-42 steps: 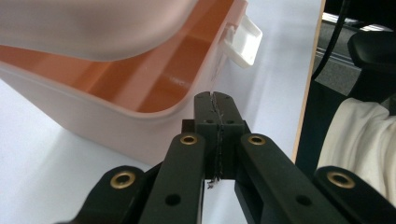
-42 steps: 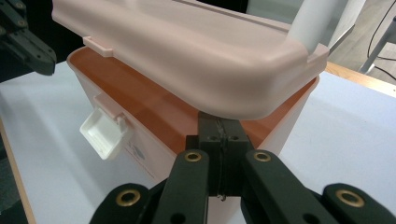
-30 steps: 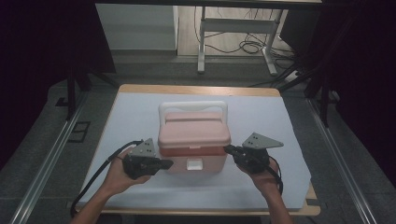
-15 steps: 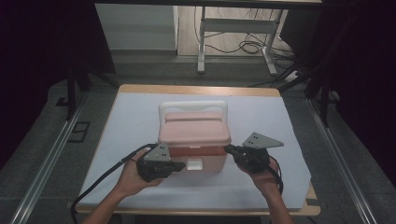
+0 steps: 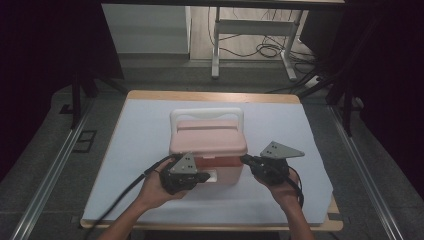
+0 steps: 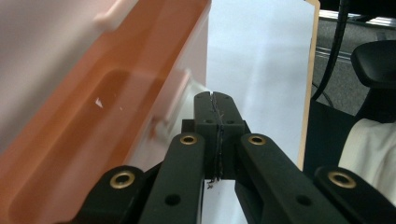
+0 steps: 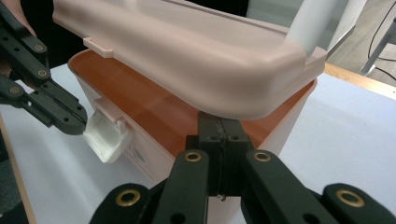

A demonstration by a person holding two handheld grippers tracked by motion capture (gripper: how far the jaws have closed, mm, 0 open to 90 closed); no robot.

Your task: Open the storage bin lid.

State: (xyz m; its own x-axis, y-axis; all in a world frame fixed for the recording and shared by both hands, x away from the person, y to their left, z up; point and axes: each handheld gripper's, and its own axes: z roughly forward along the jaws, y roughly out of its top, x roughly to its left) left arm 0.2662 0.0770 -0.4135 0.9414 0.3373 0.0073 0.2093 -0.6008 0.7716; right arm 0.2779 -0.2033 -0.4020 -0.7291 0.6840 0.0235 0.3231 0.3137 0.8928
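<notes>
One pink plastic cooler box with white carry handle, mid-tabletop on a white sheet. One white front latch, flipped out, lid apparently ajar. Left gripper, fingers together, tip at latch, probably to release it. Right gripper, fingers together, against box corner, likely steadying. Two grippers; nothing gripped.
</notes>
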